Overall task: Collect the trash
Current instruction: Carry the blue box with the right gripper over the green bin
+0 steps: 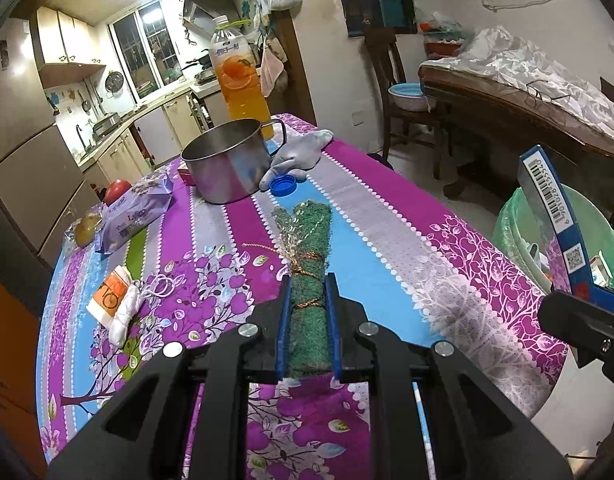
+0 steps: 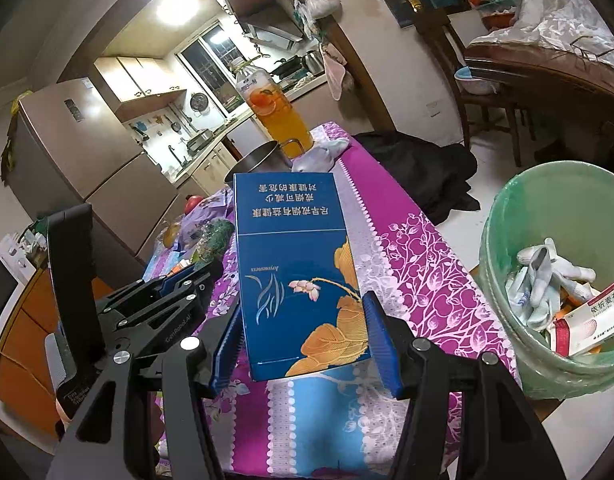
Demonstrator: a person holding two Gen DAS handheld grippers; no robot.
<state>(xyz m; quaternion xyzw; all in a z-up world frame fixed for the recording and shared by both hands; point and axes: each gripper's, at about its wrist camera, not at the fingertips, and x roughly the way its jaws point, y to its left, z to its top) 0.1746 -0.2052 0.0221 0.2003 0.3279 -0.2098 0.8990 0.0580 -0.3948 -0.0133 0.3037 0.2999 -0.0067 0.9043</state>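
Observation:
My left gripper [image 1: 309, 280] is shut on a rolled green scouring cloth [image 1: 308, 240] tied with brown string, held just above the flowered tablecloth [image 1: 387, 240]. A flat blue carton [image 2: 295, 272] with gold leaves stands upright between the pads of my right gripper [image 2: 303, 308], which is shut on it. In the left wrist view the carton [image 1: 555, 216] shows edge-on at the right, over the table's edge. A bin with a green liner [image 2: 563, 248] stands on the floor to the right of the table, with white gloves and a medicine box inside.
On the table stand a steel pot [image 1: 227, 160], an orange drink bottle [image 1: 237, 76], a blue bottle cap [image 1: 283, 185], a grey glove [image 1: 303, 152], a purple snack bag [image 1: 135, 212], fruit [image 1: 117, 190] and an orange-and-white wrapper [image 1: 115, 296]. A chair [image 1: 403, 92] and a wooden table stand behind.

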